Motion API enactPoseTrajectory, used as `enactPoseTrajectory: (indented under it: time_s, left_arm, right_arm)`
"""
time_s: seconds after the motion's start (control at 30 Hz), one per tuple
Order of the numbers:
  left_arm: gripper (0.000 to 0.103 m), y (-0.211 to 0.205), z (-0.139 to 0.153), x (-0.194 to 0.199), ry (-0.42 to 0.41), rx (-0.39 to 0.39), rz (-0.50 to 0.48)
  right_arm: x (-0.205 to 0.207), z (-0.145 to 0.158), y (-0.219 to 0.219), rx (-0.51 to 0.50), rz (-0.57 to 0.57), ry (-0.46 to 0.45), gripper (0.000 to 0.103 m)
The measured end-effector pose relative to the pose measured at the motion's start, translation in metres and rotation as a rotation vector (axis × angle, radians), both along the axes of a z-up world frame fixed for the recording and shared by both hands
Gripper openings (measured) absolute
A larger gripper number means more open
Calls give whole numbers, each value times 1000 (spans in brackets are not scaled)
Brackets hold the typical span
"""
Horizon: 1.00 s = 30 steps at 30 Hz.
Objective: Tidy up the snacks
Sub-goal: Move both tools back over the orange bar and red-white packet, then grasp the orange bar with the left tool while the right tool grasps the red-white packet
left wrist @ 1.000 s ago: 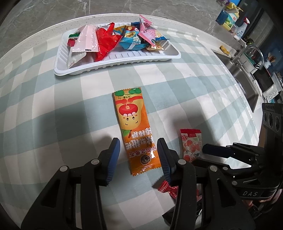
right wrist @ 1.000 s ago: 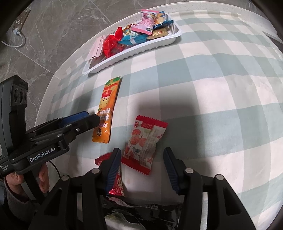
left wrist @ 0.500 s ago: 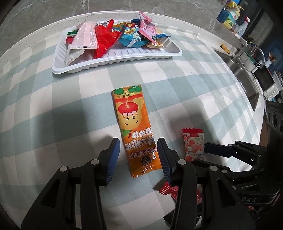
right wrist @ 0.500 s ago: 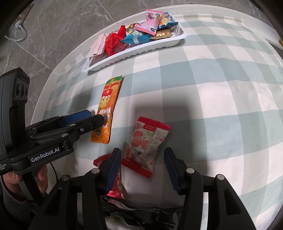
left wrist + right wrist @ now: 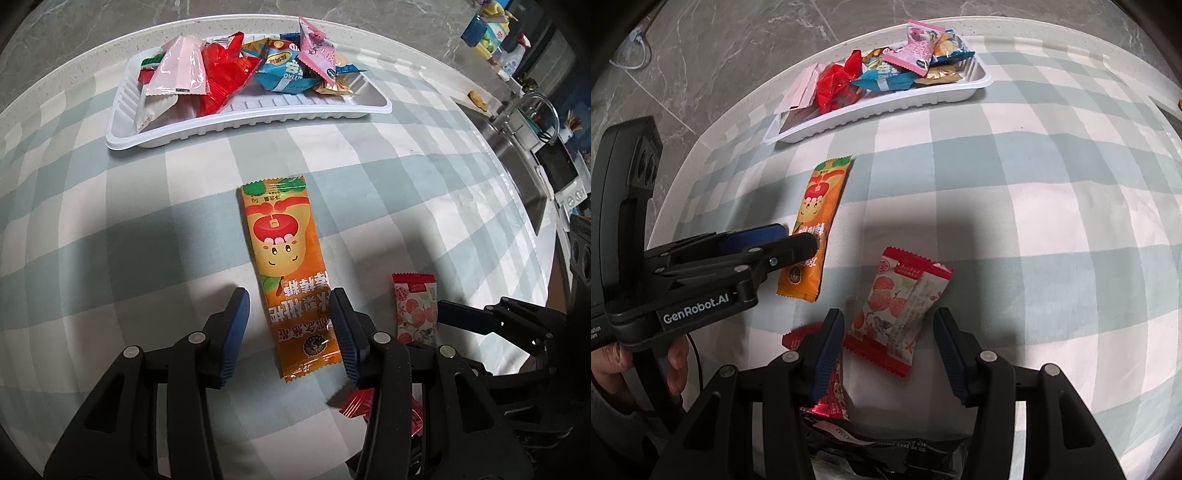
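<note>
You are working through the middle of this one: the shallow white ribbed plastic tray [image 5: 236, 127] at the far side of the checked tabletop [image 5: 424, 192] is already carrying a heap of wrapped snacks, while three packets are waiting loose near you.

In the tray, a pale pink sachet [image 5: 181, 66] is lying on the left, a crinkly red transparent bag [image 5: 225, 74] beside it, a blue packet [image 5: 284, 72] in the middle with a pink pointed packet [image 5: 316, 55] leaning on top, and a gold wrapper [image 5: 334, 86] tucked at the right end. The right stretch of the tray is looking bare.

Your left tool [image 5: 290, 332] is hanging spread over the near end of the long orange snack bar wrapper [image 5: 284, 254], pads clear on either side, gripping nothing. Your right tool [image 5: 888, 349] is likewise released, straddling the lower corner of the white packet with red edges and strawberry print [image 5: 899, 299], not pinching it. A small red foil packet [image 5: 831, 391] is lying half under the right tool's left finger.

So three are left, I'd say: orange bar, strawberry packet, red foil one, all well apart from the tray.
</note>
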<state>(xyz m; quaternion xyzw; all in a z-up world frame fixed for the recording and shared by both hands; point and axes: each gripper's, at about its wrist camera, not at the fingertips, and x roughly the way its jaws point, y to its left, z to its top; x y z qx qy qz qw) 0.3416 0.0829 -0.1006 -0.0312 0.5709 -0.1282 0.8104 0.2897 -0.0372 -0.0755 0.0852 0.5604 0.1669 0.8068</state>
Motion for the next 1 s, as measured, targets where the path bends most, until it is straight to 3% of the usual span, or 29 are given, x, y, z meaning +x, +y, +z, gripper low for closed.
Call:
enactPoseTrajectory:
  time_s: [0.33,0.53,0.57,0.63,0.67,0.77,1.0]
  left_arm:
    - [46,-8,-4,9,-8,17,2]
    - [45,-11,-5,10,-37,33,-13]
    - [40,-12,-5,9,-48,46,-16]
    - [34,-12,-6,8,-58,69,-16]
    - [28,-11,-5,8,-60,66,-19]
    - [22,-2,-5,9,-53,27,0]
    - [19,5,-1,6,-51,-23,7]
  right_arm:
    - [-1,1,12,-88,49,-34,54]
    - [-4,1,13,-148,70,-65,40]
    - [-4,1,13,-151,73,-67,38]
    - [-4,2,10,-137,72,-68,36]
    - [-4,2,8,-128,69,-66,34]
    - [-1,1,0,-71,51,-48,31]
    - [1,1,-21,57,-4,2,25]
